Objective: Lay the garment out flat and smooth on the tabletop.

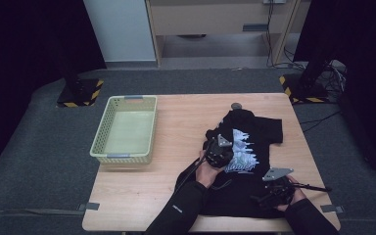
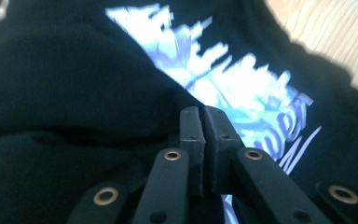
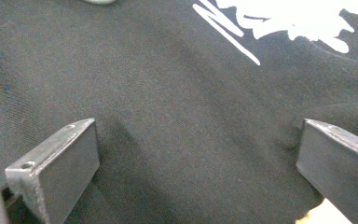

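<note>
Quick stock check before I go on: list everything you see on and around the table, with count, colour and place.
T-shirt: one, black with a blue-white print, right half of the table, partly folded.
Basket: one, pale yellow-green, left side of the table.
Small round object: one, grey, far table edge above the shirt.
Table: one, light wood.
Stand bases: two, black with yellow stripes, on the floor beyond the table.
Left gripper: jaws shut, pinching a fold of the shirt beside the print.
Right gripper: jaws open, over the shirt's lower part.

We see our left gripper (image 2: 203, 122) with its jaws pressed together over a black T-shirt (image 2: 65, 93). Its blue-white print (image 2: 233, 84) lies just beyond; wooden table (image 2: 335, 32) shows at the upper right.
</note>
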